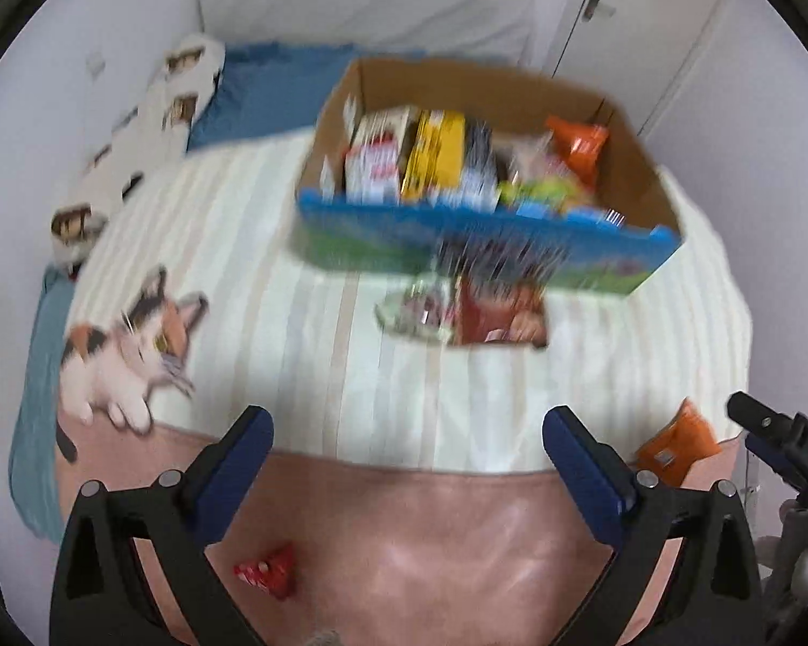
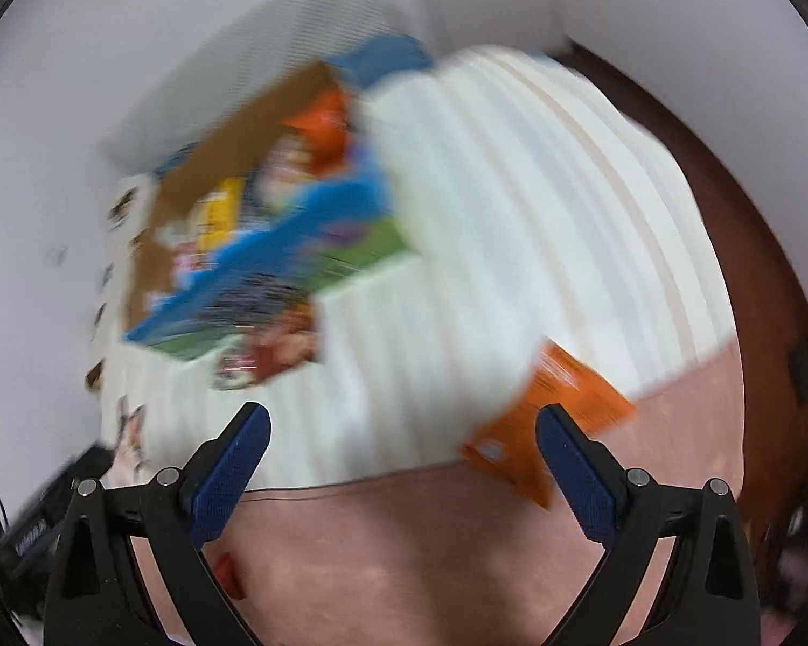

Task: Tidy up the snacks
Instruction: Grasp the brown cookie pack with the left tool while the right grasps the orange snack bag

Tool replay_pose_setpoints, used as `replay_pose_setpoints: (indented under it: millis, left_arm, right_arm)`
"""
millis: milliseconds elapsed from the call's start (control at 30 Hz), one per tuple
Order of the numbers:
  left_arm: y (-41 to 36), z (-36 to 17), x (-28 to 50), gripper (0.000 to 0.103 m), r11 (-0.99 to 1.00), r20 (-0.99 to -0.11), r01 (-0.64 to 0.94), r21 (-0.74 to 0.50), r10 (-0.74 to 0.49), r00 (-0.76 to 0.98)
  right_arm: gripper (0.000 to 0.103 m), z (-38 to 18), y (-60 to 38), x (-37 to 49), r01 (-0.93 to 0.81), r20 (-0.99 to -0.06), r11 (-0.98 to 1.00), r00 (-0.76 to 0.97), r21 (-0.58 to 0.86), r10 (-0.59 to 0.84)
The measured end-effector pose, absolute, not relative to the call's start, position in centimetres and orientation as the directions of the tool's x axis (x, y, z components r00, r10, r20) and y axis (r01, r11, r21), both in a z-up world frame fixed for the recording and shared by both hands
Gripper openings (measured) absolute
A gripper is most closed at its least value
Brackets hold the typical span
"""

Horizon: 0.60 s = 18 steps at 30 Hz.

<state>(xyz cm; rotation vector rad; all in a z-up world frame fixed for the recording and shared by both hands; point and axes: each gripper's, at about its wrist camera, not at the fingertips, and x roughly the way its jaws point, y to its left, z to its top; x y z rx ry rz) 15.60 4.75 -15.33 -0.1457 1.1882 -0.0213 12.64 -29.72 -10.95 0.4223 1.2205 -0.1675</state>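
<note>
the cardboard box [image 1: 635, 183] of snacks sits on the bed ahead of me, its near wall printed blue and green, open at the top. inside i can make out a yellow packet [image 1: 436, 153], a white and red carton [image 1: 374, 164] and an orange bag [image 1: 579, 145] standing among other packs too blurred to name. against the box's near wall, outside it, a red snack bag [image 1: 503, 315] lies on the striped cream blanket [image 1: 274, 280] beside a clear wrapped item that i cannot identify.

my left gripper [image 1: 406, 439] is spread wide with nothing between its blue pads; it hangs over the seam where the cream blanket meets the pink cover [image 1: 404, 527], well short of the box. a small red packet [image 1: 266, 570] lies on the pink cover just below it, nearer the left finger. off to the right edge of that view an orange packet [image 1: 678, 449] lies at the blanket's edge, next to the tip of my right gripper.

in the right wrist view, heavily smeared, my right gripper [image 2: 403, 439] is also wide apart and grips nothing. the orange packet [image 2: 555, 420] lies just beyond its right finger, partly behind it, not between the pads. the box [image 2: 199, 204] is up and to the left, well apart.

a cat print [image 1: 129, 350] decorates the blanket's left side, and a blue sheet [image 1: 274, 91] shows beyond the box.
</note>
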Motion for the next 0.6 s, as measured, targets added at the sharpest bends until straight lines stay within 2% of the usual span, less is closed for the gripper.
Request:
replay_pose_setpoints:
  millis: [233,467,600]
  left_arm:
    - [3.4,-21.0,16.4,0.103,0.990,-0.963,-0.083,-0.116,-0.092,0.253]
    - [1.3,-23.7,19.2,0.103,0.989,-0.976,-0.087,-0.123,-0.105,0.190]
    - [0.5,-24.7,22.1,0.103,0.971,-0.973,-0.137,-0.194,-0.173,0.154]
  right_arm:
    - [0.101,-18.1,-34.6,12.7,0.517,-0.963,0.822,0.233,0.241,0.135]
    - [0.099,-22.2,-34.6,14.6,0.528,-0.973,0.824,0.204,0.203,0.109]
    - [0.077,-22.1,-32.7,16.0,0.431,-0.972,0.888,0.228,0.159,0.064]
